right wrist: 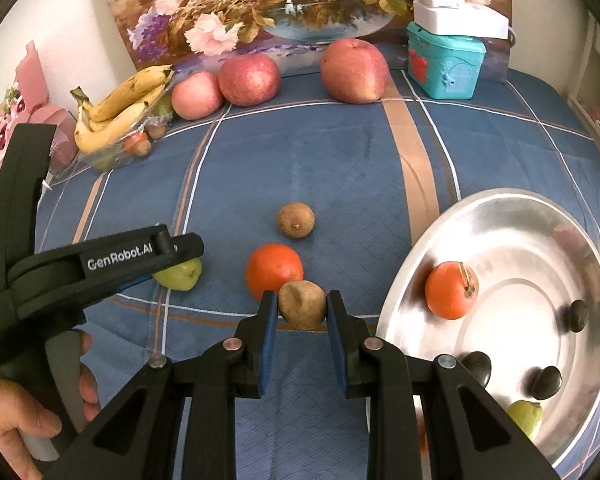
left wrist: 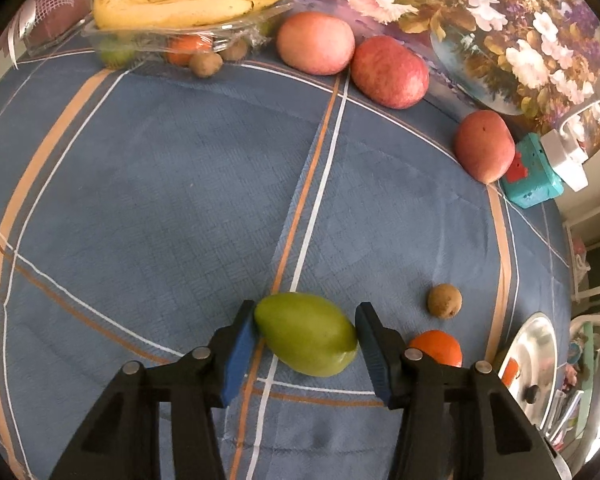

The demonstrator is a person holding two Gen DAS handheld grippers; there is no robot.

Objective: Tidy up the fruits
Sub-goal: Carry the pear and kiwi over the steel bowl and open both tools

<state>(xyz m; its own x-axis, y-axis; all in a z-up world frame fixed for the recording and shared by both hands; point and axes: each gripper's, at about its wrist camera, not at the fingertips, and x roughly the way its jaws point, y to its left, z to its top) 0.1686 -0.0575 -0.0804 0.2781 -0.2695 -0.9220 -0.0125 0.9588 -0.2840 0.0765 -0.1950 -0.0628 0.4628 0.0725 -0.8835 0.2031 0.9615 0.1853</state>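
Observation:
My left gripper (left wrist: 306, 330) is closed around a green mango (left wrist: 306, 334) lying on the blue checked cloth; it also shows in the right wrist view (right wrist: 180, 274). My right gripper (right wrist: 302, 306) is shut on a brown kiwi (right wrist: 302, 304), held just left of the steel bowl (right wrist: 540, 220). The bowl holds an orange fruit (right wrist: 452, 290), dark plums (right wrist: 546, 382) and a green fruit (right wrist: 526, 416). A loose orange (right wrist: 274, 270) and a second kiwi (right wrist: 296, 220) lie on the cloth in front of the right gripper.
Three red apples (right wrist: 354, 70) stand along the back by a flower picture. Bananas (right wrist: 120, 108) lie on a clear tray of fruit at the back left. A teal box (right wrist: 444, 62) with a white charger stands at the back right.

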